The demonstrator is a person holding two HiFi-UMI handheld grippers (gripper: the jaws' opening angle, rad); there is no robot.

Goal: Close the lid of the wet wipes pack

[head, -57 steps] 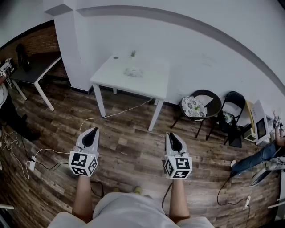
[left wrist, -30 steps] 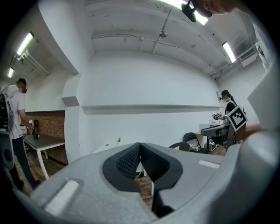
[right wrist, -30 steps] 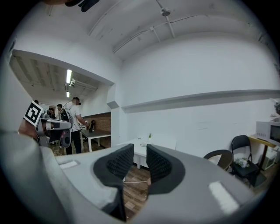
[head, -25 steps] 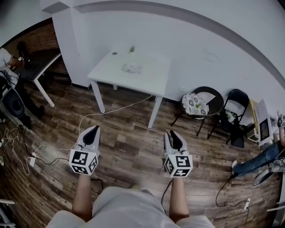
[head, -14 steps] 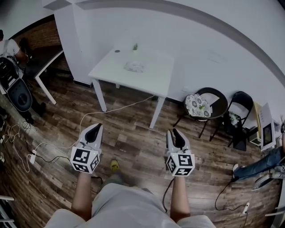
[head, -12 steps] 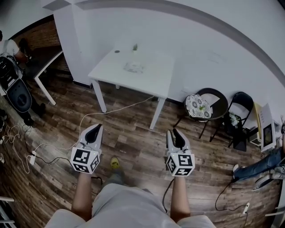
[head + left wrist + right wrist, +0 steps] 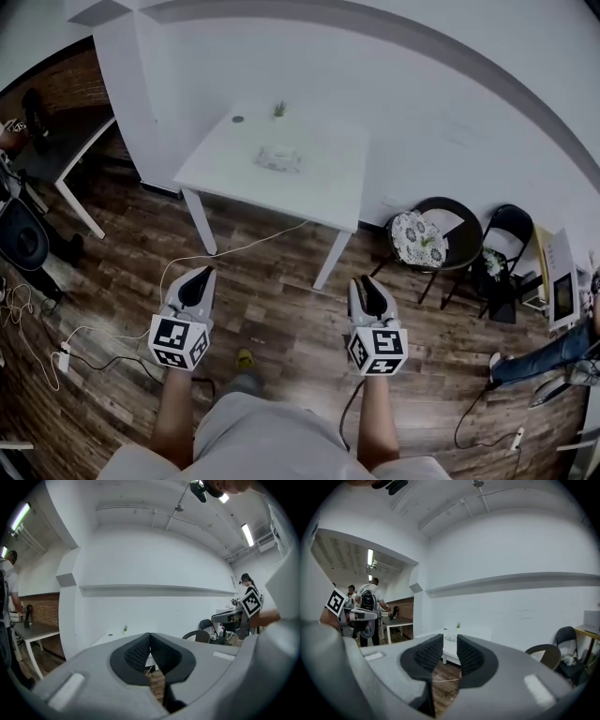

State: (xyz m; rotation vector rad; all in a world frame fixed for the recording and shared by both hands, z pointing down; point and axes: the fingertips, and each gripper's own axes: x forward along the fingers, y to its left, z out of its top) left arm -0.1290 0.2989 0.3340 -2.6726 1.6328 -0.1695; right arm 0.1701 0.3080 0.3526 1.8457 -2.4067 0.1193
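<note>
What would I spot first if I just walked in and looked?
The left gripper, shut, and the right gripper, open and empty, stick out over the wooden floor, each with a black-and-white marker cube. Ahead, a white table stands by the wall with the wet wipes pack on it.

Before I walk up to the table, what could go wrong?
1. A white cable lies across the floor between you and the table: you might trip on it or snag it.
2. The wipes pack lies mid-table with nothing bracing it; a one-sided press may slide it toward the plant.
</note>
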